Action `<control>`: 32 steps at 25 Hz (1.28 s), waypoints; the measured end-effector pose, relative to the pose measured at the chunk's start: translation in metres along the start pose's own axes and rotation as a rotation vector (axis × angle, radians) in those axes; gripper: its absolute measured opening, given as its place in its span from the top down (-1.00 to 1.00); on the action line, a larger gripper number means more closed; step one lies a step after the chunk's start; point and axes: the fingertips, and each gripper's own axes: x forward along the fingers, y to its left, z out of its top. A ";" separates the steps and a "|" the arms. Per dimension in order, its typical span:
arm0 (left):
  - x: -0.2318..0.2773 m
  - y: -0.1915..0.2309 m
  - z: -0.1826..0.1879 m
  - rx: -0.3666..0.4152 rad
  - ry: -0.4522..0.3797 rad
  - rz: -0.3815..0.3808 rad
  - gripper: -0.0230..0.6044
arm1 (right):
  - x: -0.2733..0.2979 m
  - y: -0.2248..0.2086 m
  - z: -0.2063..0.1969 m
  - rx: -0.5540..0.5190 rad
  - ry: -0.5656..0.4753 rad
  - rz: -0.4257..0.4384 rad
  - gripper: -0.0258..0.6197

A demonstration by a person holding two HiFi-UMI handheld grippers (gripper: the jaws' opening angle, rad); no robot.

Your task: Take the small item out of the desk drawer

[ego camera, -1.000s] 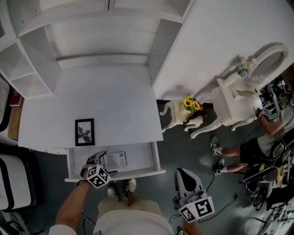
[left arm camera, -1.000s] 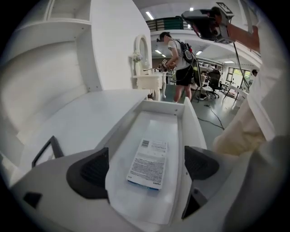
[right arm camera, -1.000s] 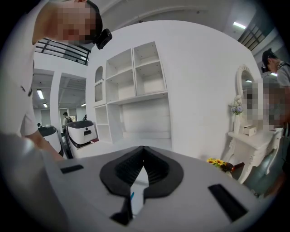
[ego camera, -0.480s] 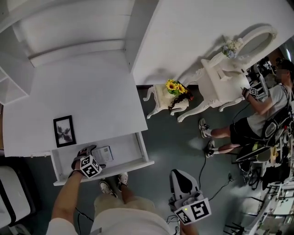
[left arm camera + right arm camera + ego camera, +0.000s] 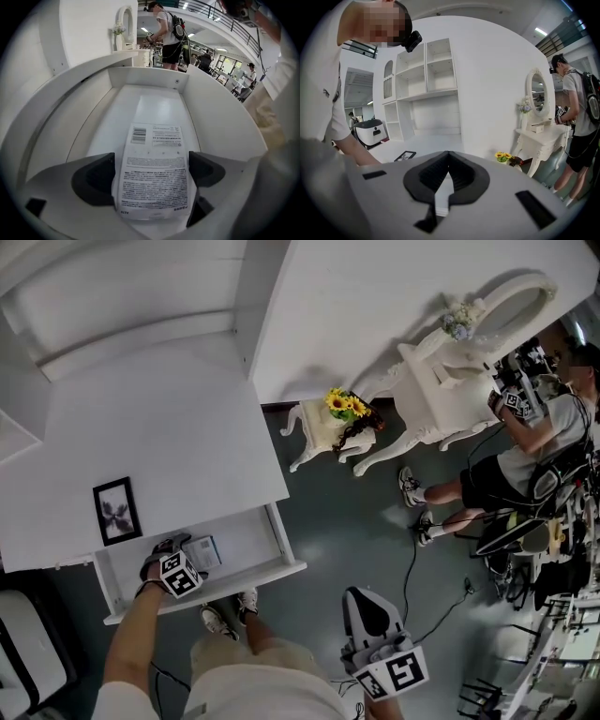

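- The white counter (image 5: 159, 446) fills the head view from 9 to 11 o'clock, with white shelving behind it at 12.
- A white vanity (image 5: 441, 409) with an oval mirror stands at 2 o'clock against the wall.
- A person (image 5: 539, 451) in dark shorts stands at the vanity at 3 o'clock, their hands up at its side.
- The drawer (image 5: 246, 538) is pulled out of the counter's near edge at 7 to 8 o'clock, and my view goes straight down into it.
- My right gripper (image 5: 448, 161) hangs at 5 o'clock over the grey floor, well apart from the drawer. Its jaws are pressed together, and I see nothing between them.
- My left gripper (image 5: 151, 172) is down inside the drawer at 8 o'clock. Its jaws are pinching the packet, one dark pad against each long edge.
- A small white stand (image 5: 314, 435) sits at 1 o'clock between the counter and the vanity, and it carries sunflowers (image 5: 343, 406).
- A black picture frame (image 5: 117, 510) lies flat on the counter at 9 o'clock, just behind the drawer.
- The packet (image 5: 157, 140) is a flat white thing with a barcode and fine print. It is in the drawer's left half, its near end between my left jaws and its far end pointing along the drawer floor toward 12 in the left gripper view.
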 end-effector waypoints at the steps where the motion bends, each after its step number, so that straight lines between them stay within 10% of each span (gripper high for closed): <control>1: 0.001 0.000 -0.001 0.005 0.005 -0.001 -0.67 | -0.001 -0.002 -0.001 0.002 0.001 -0.004 0.89; 18: -0.007 -0.002 0.000 0.001 0.016 0.052 -0.49 | 0.006 0.005 0.002 0.000 -0.003 0.046 0.89; 32: -0.075 -0.002 0.006 -0.104 -0.128 0.185 -0.49 | 0.009 0.051 0.011 -0.021 -0.062 0.165 0.89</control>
